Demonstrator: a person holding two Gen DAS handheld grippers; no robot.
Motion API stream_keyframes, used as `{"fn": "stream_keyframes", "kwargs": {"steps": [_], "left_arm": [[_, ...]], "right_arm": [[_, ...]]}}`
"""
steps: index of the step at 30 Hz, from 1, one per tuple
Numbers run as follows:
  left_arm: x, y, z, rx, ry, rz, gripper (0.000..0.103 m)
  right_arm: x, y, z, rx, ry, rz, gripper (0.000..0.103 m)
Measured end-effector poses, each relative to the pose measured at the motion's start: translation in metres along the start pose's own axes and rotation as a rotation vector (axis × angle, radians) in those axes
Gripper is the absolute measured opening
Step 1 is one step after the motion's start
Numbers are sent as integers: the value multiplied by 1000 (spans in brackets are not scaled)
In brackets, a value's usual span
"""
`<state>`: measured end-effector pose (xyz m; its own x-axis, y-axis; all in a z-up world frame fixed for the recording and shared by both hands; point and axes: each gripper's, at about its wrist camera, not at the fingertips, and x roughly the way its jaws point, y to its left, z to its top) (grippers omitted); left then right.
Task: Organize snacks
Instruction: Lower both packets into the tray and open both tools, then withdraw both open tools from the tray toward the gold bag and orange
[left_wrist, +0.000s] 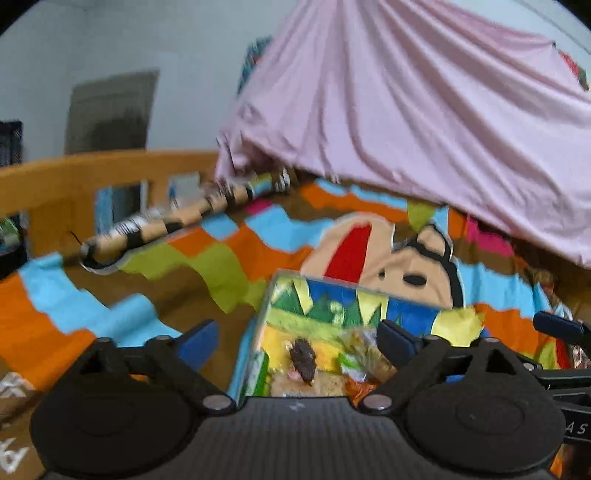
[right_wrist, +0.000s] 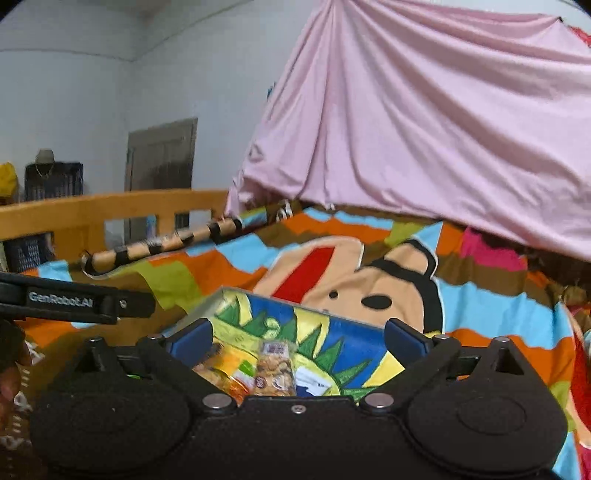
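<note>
1. We hold the left tool (left_wrist: 297, 338) spread wide and empty, above the colourful box (left_wrist: 354, 306) on the bed (left_wrist: 110, 310).
2. Snack packets (right_wrist: 275, 367) lie inside the box — gathered, we judge, for sorting.
3. Our right tool (right_wrist: 297, 338) hovers likewise — parted, gripping nothing.

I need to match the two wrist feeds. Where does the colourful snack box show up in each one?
Left wrist view: the snack box sits lower centre, between the open fingers of the left gripper, snacks visible inside.
Right wrist view: the snack box is lower centre, between the open fingers of the right gripper.
Shared landmark: the cartoon face on the blanket, just behind the box's far wall.
</note>
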<state>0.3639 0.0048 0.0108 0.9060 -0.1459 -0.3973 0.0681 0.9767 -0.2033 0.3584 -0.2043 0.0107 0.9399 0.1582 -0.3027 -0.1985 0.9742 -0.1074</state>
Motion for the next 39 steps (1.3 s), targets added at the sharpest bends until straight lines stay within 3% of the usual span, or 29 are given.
{"fn": "stream_keyframes", "kwargs": {"steps": [8, 15, 20, 28, 39], "left_arm": [[-73, -4, -5, 18, -66, 16, 102], [-131, -5, -28, 43, -75, 97, 103], [-164, -7, -46, 88, -70, 108, 103], [-201, 1, -74, 83, -18, 115, 103], [-204, 11, -112, 91, 157, 132, 103]], "right_arm": [[-66, 8, 7, 18, -47, 15, 101], [-118, 23, -3, -8, -32, 14, 102], [-153, 33, -17, -32, 2, 20, 102], [-186, 44, -39, -43, 105, 7, 102], [-202, 48, -72, -31, 291, -18, 102]]}}
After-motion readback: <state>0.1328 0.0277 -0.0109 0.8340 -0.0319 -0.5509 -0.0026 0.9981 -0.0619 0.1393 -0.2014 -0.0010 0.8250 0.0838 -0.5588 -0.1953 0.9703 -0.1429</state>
